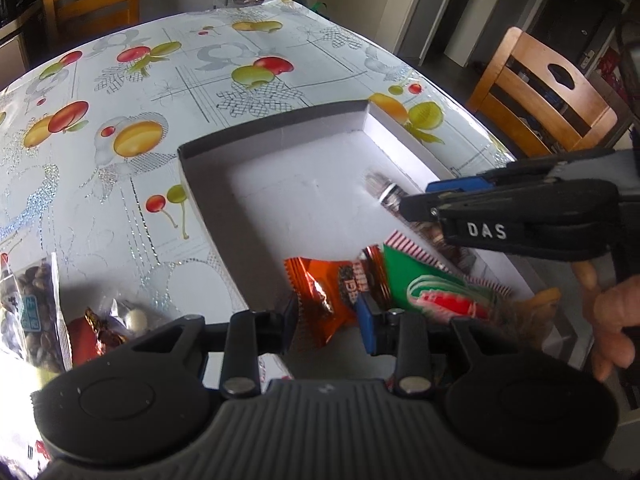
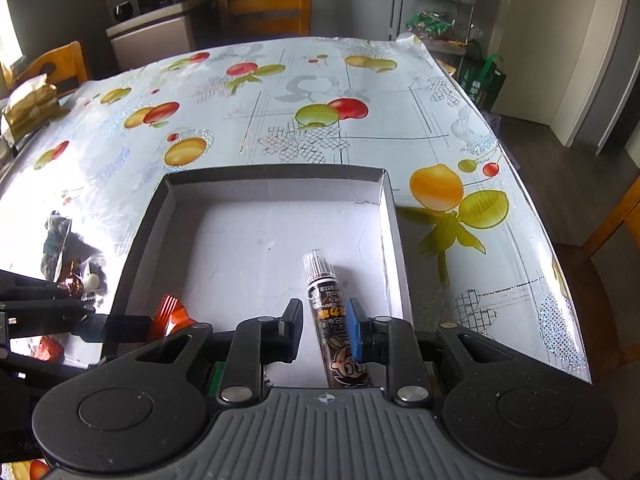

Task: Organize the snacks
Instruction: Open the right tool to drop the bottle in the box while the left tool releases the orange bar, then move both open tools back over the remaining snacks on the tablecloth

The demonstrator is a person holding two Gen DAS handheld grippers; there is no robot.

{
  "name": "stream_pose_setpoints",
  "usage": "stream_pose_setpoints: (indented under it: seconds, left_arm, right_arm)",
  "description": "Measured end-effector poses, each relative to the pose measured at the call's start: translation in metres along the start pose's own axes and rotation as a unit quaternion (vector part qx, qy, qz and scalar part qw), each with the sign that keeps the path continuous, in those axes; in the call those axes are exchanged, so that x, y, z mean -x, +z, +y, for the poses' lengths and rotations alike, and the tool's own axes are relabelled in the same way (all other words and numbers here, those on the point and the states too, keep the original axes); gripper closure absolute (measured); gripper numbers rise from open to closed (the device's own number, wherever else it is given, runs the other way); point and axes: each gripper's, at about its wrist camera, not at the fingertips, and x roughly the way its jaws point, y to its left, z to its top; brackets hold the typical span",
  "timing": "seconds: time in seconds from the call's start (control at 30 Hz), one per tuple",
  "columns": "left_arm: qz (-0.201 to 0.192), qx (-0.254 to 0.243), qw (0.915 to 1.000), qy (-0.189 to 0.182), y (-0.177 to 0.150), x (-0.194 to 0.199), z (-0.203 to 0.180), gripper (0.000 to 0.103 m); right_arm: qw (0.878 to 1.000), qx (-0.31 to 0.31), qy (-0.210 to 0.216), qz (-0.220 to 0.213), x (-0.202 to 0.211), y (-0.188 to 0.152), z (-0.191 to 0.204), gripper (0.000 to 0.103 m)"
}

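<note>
Orange snack packet (image 1: 320, 300) between left hand-held gripper (image 1: 330, 316) pads

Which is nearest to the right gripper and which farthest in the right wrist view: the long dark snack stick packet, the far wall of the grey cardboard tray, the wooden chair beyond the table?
1. Long dark snack stick packet: between the right gripper fingers, inside the tray.
2. Far wall of the grey cardboard tray: straight ahead, mid-table.
3. Wooden chair: past the table's far edge, slightly left.
</note>
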Motion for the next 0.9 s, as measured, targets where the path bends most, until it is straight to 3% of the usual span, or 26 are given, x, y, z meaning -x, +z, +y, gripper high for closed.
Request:
stream_pose_setpoints:
  seconds: [0.17,0.4,0.53,0.77,0.9]
  left_arm:
    - [0.003,-0.010,0.9999,-0.006,-0.007,0.006,-0.005,0.073]
    - [-0.021,0.000,0.9998,0.004,-0.007,0.023,0.001,0.072]
    - [-0.033,0.003,0.9994,0.005,-0.006,0.033,0.005,0.057]
    - [-0.051,0.007,0.9986,0.007,-0.010,0.053,0.010,0.054]
    - [-0.063,0.009,0.9979,0.014,-0.014,0.067,0.015,0.045]
  right_arm:
    - [1.000,-0.006,0.001,-0.005,0.006,0.000,0.000,0.078]
    - [1.000,-0.010,0.005,-0.019,0.019,0.004,0.005,0.073]
    - [0.999,-0.008,0.008,-0.030,0.027,0.006,0.014,0.069]
    - [0.999,-0.006,0.010,-0.045,0.039,0.008,0.031,0.067]
    - [0.998,-0.004,0.012,-0.054,0.047,0.009,0.041,0.066]
